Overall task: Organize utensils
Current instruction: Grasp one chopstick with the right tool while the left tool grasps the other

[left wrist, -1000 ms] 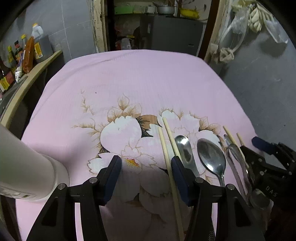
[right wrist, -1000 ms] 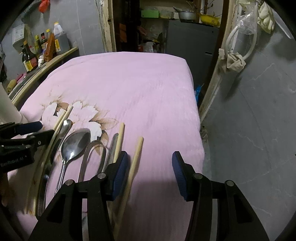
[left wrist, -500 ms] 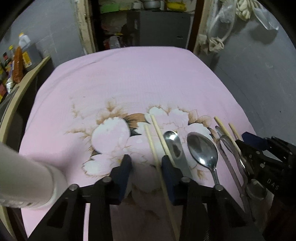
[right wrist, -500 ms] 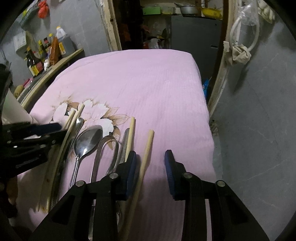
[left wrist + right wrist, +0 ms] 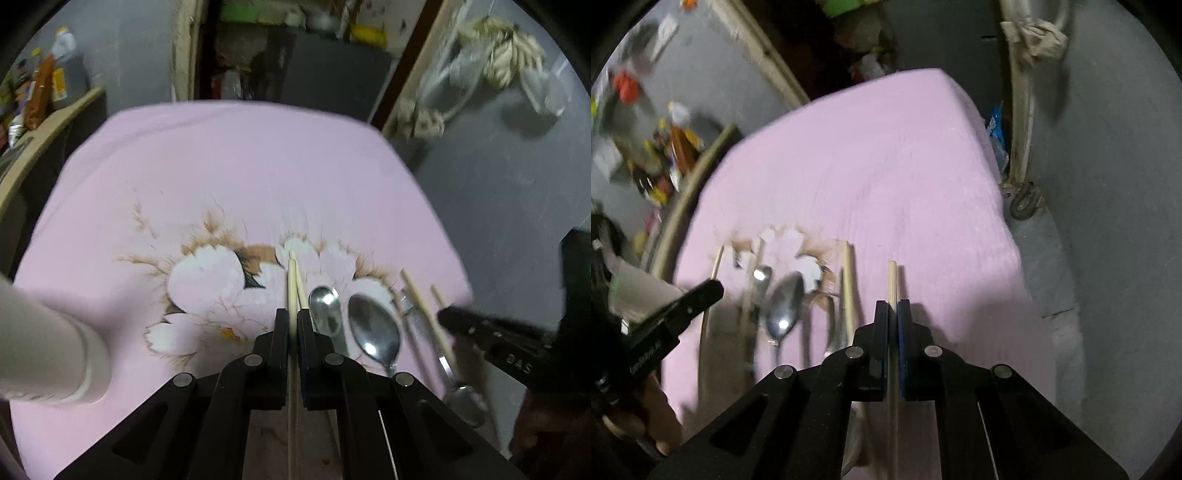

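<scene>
Both grippers' jaws have just closed. The left gripper (image 5: 293,328) pinches a chopstick (image 5: 292,284) left of the large spoon (image 5: 375,328); the right gripper (image 5: 892,325) pinches another chopstick (image 5: 892,280), right of that spoon. Sorting can likely begin.

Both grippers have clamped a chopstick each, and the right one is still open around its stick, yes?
Not quite. The right gripper is shut on its chopstick, its fingers pressed against the stick, as the right wrist view shows. The left gripper is likewise clamped on a chopstick.

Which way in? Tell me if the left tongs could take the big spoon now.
Probably not yet: the left tongs are shut on a chopstick. The big spoon lies uncovered just beside them.
</scene>
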Demonstrator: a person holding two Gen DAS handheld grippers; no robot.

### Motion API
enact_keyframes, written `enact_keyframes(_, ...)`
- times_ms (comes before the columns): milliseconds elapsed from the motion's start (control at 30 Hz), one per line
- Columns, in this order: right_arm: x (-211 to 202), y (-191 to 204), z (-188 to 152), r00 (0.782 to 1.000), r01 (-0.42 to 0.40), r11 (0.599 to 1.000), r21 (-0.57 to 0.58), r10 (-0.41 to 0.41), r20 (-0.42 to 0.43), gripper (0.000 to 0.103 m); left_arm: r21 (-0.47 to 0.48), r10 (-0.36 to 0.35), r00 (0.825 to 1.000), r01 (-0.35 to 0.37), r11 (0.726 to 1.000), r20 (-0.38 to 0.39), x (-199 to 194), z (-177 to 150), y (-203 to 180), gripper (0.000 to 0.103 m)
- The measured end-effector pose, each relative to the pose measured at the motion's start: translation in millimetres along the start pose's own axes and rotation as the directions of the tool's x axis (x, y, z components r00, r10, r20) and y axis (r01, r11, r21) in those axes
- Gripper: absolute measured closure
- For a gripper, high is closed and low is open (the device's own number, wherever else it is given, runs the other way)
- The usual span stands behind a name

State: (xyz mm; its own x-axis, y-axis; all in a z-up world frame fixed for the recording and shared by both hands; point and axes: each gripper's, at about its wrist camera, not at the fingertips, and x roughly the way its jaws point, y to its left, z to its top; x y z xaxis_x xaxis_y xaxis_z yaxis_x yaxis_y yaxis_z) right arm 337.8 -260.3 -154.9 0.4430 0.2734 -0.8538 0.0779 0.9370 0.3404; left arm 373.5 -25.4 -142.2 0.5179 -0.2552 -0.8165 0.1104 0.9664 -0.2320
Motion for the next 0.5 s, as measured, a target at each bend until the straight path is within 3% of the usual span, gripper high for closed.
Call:
enact_keyframes(133,-37.0,6.4,-8.1,0.990,-0.077,0.996,0.041,0.072,0.118,0.099,-0.013,-0.040,0.995,0.042,0.999,0.088,-31.5,-1.9,3.1,0.098)
enact_keyframes(267,-72.0,21.1,-20.2,0.961,-0.150,0.988,0.042,0.135,0.242,0.099,-0.031,-0.063,0.986,0.069,0.997,0.156,-66.7,-3.1,11.9,0.098)
enact_keyframes(500,-125.1,76.5,-21.0,0.867,-0.209,0.977,-0.037,0.202,0.456,0.099,0.000,-0.112,0.945,0.117,0.993,0.307,-142.3,6.0,33.5,0.098)
